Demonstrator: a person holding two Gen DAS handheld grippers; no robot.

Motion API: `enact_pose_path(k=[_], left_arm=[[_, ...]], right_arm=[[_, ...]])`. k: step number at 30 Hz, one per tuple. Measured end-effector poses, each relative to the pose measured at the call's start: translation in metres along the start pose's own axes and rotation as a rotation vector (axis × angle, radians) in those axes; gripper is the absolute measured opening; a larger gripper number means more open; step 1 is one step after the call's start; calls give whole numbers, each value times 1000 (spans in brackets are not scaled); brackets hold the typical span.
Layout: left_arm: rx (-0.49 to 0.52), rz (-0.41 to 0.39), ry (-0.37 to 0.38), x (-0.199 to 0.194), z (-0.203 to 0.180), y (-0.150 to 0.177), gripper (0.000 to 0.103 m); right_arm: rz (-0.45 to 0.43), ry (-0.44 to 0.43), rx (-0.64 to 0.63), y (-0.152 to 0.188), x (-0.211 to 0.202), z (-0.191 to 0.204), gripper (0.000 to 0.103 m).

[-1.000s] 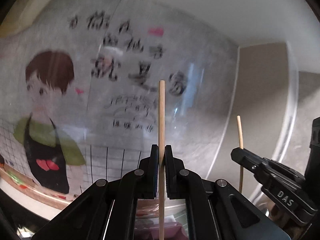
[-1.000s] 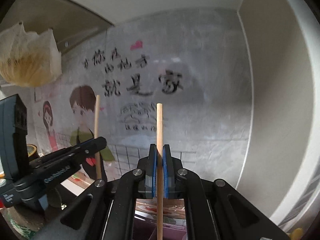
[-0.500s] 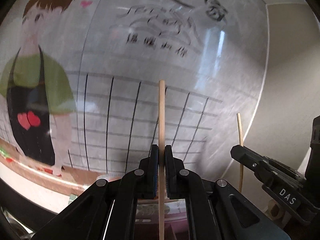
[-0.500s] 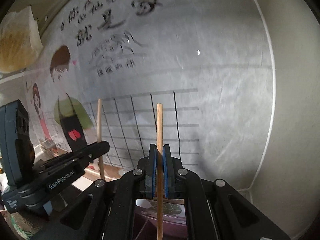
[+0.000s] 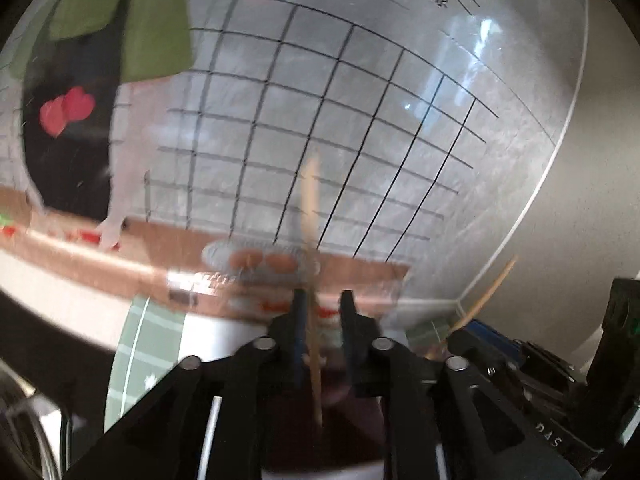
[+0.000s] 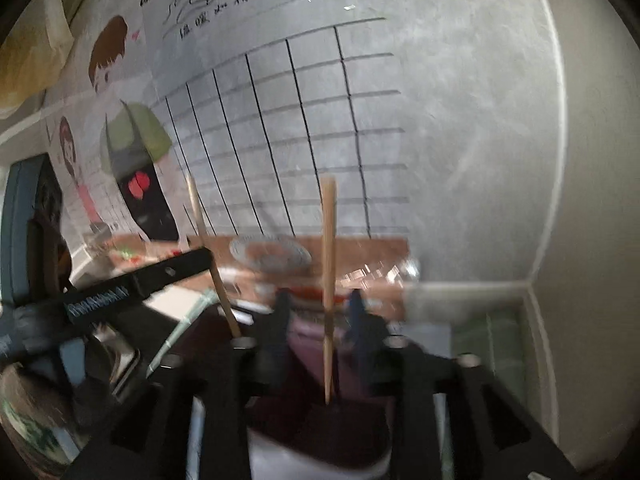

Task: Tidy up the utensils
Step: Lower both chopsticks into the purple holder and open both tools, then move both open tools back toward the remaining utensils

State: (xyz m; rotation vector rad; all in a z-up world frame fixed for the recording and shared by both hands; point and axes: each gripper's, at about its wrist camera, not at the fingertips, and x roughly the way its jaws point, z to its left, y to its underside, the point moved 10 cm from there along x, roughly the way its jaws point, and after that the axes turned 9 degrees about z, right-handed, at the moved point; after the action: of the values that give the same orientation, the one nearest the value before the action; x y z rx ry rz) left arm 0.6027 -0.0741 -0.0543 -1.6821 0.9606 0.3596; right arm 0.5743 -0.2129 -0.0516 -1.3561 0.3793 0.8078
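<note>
In the left wrist view my left gripper (image 5: 323, 314) has its jaws opening. A blurred wooden chopstick (image 5: 311, 232) stands between them, close to the left finger, with a gap on its right. In the right wrist view my right gripper (image 6: 319, 306) is opening too, and a second chopstick (image 6: 328, 264) stands free in the middle of the gap. Both chopsticks' lower ends reach down into a dark purple cup (image 6: 316, 428) with a pale rim, directly under the fingers. The left gripper's finger and its leaning chopstick (image 6: 208, 248) show at the left of the right wrist view.
A wall (image 6: 460, 140) with a cartoon sticker sheet and a black grid stands close ahead, meeting a side wall at a corner (image 6: 536, 280) on the right. A metal item (image 6: 120, 360) and a green-patterned dish (image 6: 24, 432) lie low left. A green striped mat (image 5: 140, 344) lies on the counter.
Both grippers have come down and tipped forward, so the wall writing has slid up out of view. Both were shut on their chopsticks; now the jaws stand apart and the chopsticks have slipped lower.
</note>
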Motion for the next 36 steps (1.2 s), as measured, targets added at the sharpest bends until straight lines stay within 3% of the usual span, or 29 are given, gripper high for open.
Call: enact_pose_path(k=[3,5,6,12,14,17,20,25,27,29,31,34,36], left_arm=[[14,14,-22,-23,-1,15,34],[37,35,-52,-37,-3,25,51],[51,53,-70,-45,-4,33,53],[125,186,-105,-73,-10,95,55],[133,219,-108,-81,-6,116,56],[124,286,-104,-86,3,151,58],[105,348,-120,-84,15,178,59],[18,500,-101,-70,28,215,58],[-15,532,-83,-66,27,225,58],[-55,545,-82,-61,29,229,58],[-117,539,-94,-55,38,225,58],[-273,510,-141,-48,69,211,58],[-335,533,-173,-41,83,210,58]], right_arm=[[35,20,7,16,-19,-3,44],[50,54,-4,27,-35,-4,55],[66,69,-13,33,-42,-4,59],[190,146,-118,95,-72,8,76],[209,188,-150,116,-80,12,87],[196,327,-180,140,-93,12,102],[195,383,-206,157,-99,17,102],[285,306,-189,189,-91,32,99],[311,291,-182,199,-87,34,88],[349,280,-181,211,-81,34,65],[387,260,-166,222,-76,30,54],[401,258,-159,232,-75,25,51],[401,260,-159,236,-76,21,52]])
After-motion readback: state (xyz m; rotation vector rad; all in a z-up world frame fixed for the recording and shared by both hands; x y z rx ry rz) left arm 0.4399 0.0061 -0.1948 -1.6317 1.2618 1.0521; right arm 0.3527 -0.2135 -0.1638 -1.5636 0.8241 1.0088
